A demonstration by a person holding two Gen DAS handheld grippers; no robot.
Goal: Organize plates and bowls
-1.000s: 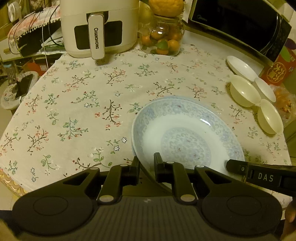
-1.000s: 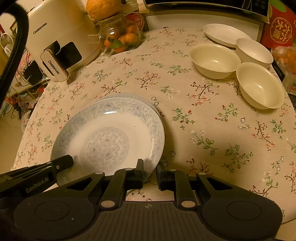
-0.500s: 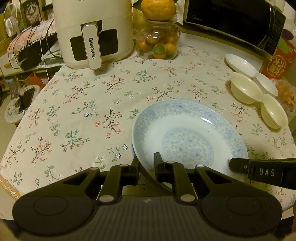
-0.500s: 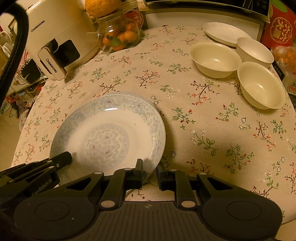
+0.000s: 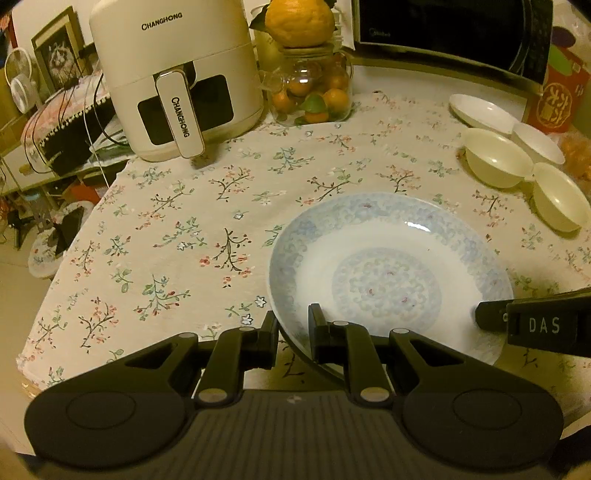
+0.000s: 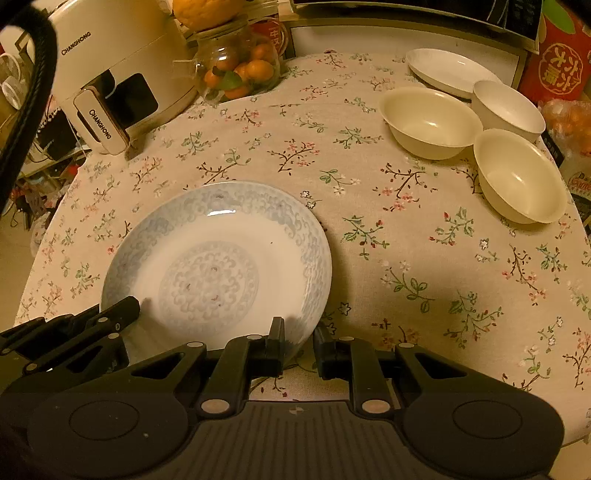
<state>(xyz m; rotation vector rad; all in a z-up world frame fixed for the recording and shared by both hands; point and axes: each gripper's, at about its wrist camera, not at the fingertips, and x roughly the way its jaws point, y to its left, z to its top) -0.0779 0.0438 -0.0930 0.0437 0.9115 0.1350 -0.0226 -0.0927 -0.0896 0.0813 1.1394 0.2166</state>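
Note:
A blue-patterned white plate is held over the floral tablecloth. My left gripper is shut on its near left rim. My right gripper is shut on its near right rim; the plate also shows in the right wrist view. Each gripper's fingers show in the other's view. Two cream bowls, a white bowl and a white plate stand at the far right. Whether another plate lies under the held one is hidden.
A white air fryer stands at the far left, a glass jar of oranges beside it, a microwave behind. A red box is at the far right. The table edge runs along the left.
Both grippers, still shut on the plate, have drawn back toward the near table edge. The second plate's rim seen under the held plate one second ago no longer shows.

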